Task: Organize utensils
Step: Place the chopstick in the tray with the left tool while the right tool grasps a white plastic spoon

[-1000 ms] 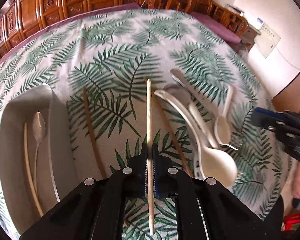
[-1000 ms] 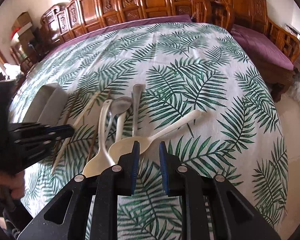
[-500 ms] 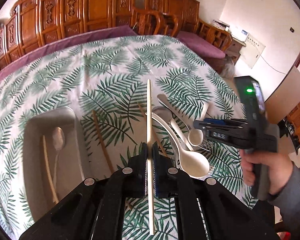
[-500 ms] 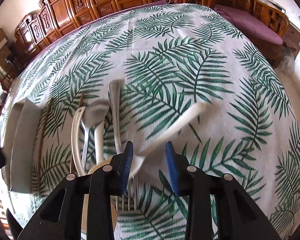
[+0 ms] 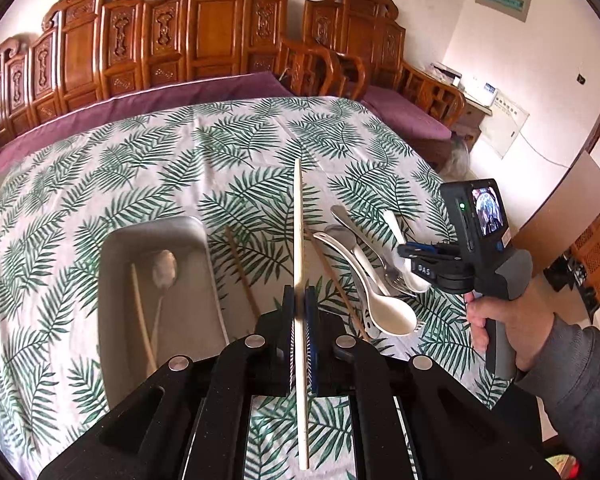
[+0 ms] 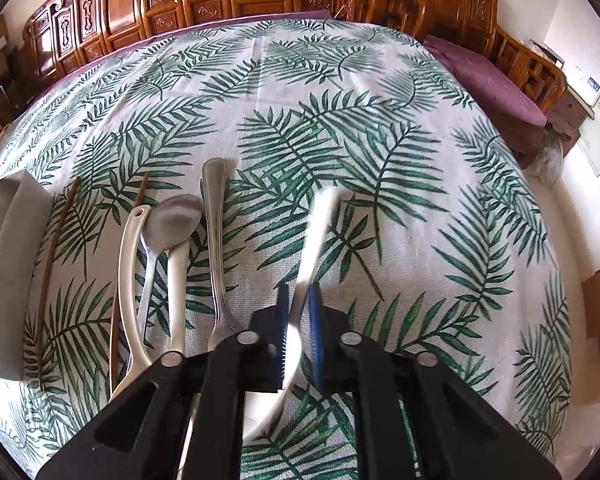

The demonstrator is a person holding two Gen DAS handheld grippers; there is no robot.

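My left gripper (image 5: 299, 292) is shut on a pale chopstick (image 5: 297, 220) and holds it in the air above the table, pointing away from me. Below and to its left lies a grey tray (image 5: 156, 226) with a metal spoon (image 5: 165, 272) and a pale chopstick (image 5: 140, 312) in it. My right gripper (image 6: 299, 296) has its jaws closing on the handle of a white spoon (image 6: 320, 224), which is blurred and fills the gap between the pads. In the left wrist view that gripper (image 5: 406, 249), held by a hand (image 5: 512, 332), sits over the utensil pile.
On the palm-leaf cloth lie a fork (image 6: 216, 240), a metal spoon (image 6: 176, 220), two white spoons (image 6: 128, 264) and two brown chopsticks (image 6: 56, 248). The tray's wall (image 6: 8, 260) is to their left. Carved wooden chairs ring the table's far side.
My left gripper has risen with the chopstick, so the table looks farther away. My right gripper's jaws have closed on the white spoon's handle, which has swung from slanting right toward straight ahead.
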